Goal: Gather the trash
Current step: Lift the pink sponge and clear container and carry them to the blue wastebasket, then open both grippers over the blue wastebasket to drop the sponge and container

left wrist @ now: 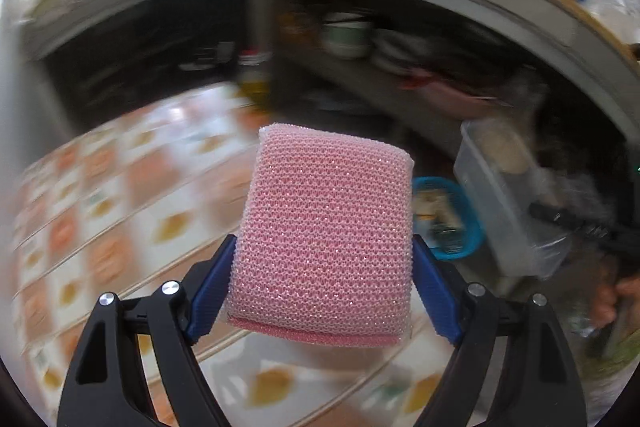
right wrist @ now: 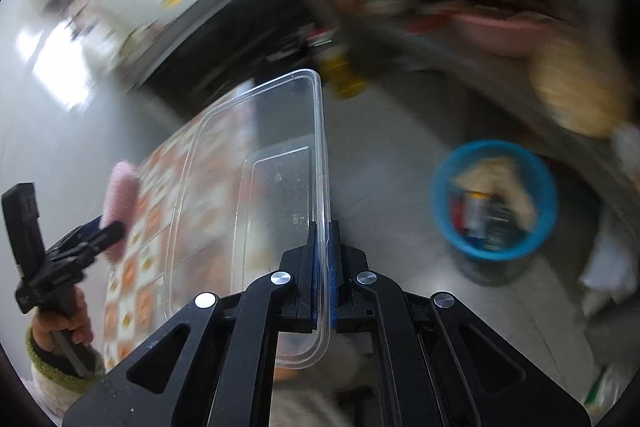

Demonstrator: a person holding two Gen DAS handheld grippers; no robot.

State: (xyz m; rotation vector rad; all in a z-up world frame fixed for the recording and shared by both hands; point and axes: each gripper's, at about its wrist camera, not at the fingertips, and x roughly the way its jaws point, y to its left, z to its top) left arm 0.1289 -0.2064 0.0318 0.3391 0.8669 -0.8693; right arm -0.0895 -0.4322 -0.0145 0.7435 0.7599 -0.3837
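Pink mesh sponge [left wrist: 326,239] clamped upright; clear plastic container [right wrist: 256,211] pinched by rim.

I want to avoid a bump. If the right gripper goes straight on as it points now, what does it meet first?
Probably only the grey floor. The right gripper, jaws shut on the clear plastic container, points left of the blue trash basket. Depth is unclear.

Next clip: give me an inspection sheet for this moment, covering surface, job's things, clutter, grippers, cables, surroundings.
Surface: patterned tablecloth, blurred; grey floor beyond.
Job's things: pink sponge; clear lid; blue bin on the floor, already holding trash.
Clutter: clear tub beside the bin.
Grippers: left gripper shut on the sponge; right gripper shut on the lid's rim.
Cables: nothing seen.
Surroundings: counter with shelves of bowls and bottles, bright window; heavy motion blur.
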